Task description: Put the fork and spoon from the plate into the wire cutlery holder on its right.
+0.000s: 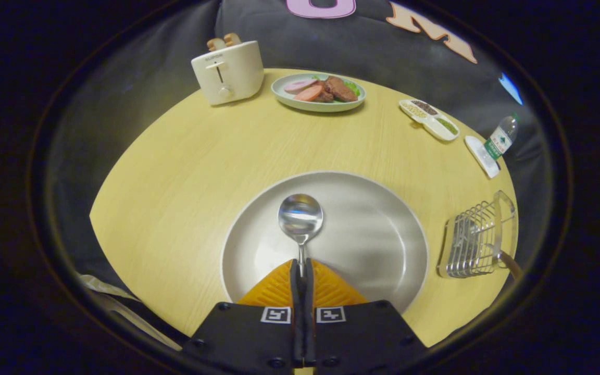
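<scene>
The gripper has its fingers drawn together on the handle of the spoon, both pressing it from either side, so the spoon is held. Its bowl juts straight ahead of the fingertips, over the middle of the pale plate; whether it is lifted clear or just resting on the plate cannot be told. No fork lies on the bare part of the plate.

Off to the right of the fingers, just beside the plate and apart from it, stands the wire cutlery holder on the desk. A brownish handle pokes out of its near side, which I judge to be the fork already dropped in. If so, half the job is done, and what remains is carrying the spoon across to the right and letting it go inside the wires.

Well beyond the fingers sit a toaster, a dish of food, a divided tray and a water bottle.
</scene>
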`<state>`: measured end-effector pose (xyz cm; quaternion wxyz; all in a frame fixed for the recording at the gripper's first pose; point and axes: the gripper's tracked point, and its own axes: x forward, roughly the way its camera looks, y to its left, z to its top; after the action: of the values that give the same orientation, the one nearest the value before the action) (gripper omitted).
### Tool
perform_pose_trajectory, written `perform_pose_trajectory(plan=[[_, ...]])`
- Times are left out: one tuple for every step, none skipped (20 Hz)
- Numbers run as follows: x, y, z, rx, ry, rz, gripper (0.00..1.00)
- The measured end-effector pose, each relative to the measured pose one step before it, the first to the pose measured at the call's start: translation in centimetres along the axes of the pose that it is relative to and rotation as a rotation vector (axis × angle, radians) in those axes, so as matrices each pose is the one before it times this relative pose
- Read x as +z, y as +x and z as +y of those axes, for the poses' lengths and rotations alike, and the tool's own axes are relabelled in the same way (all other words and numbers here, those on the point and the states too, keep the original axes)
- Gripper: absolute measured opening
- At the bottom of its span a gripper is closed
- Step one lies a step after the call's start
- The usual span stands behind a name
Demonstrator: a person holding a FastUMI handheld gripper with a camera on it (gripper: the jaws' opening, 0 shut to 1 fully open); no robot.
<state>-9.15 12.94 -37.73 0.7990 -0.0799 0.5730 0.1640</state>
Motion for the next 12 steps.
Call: perform_pose_trajectory(plan=[[0.291,-0.398,-0.217,0.00346,-0.00521,0.00289,0.04],[0.331,-0.444,-0.335,0.001,-0.00645,0.00035,0.04],[0.17,-0.562,-0.407,0.00073,-0.00835,0.00656,0.04],[0.274,-0.466,-0.51,-0.00149,-0.00837,0.00495,0.04],[0.374,-0.607,-0.569,-0.00591,-0.00667,-0.00154,0.04],[0.237,-0.533,-0.579,-0.00399,-0.00448,0.00383,0.04],[0.204,-0.575,-0.569,-0.00237,-0.00264,0.00175,0.04],[0.225,-0.538,-0.632,-0.00431,-0.00227,-0.00138,0.04],[0.224,-0.486,-0.72,-0.00922,-0.00414,0.0017,0.04],[0.202,-0.421,-0.835,-0.01215,-0.00612,0.00118,0.04],[0.171,-0.445,-0.761,-0.01122,0.00178,-0.00305,0.04],[0.128,-0.461,-0.552,-0.00136,0.01021,0.00046,0.04]])
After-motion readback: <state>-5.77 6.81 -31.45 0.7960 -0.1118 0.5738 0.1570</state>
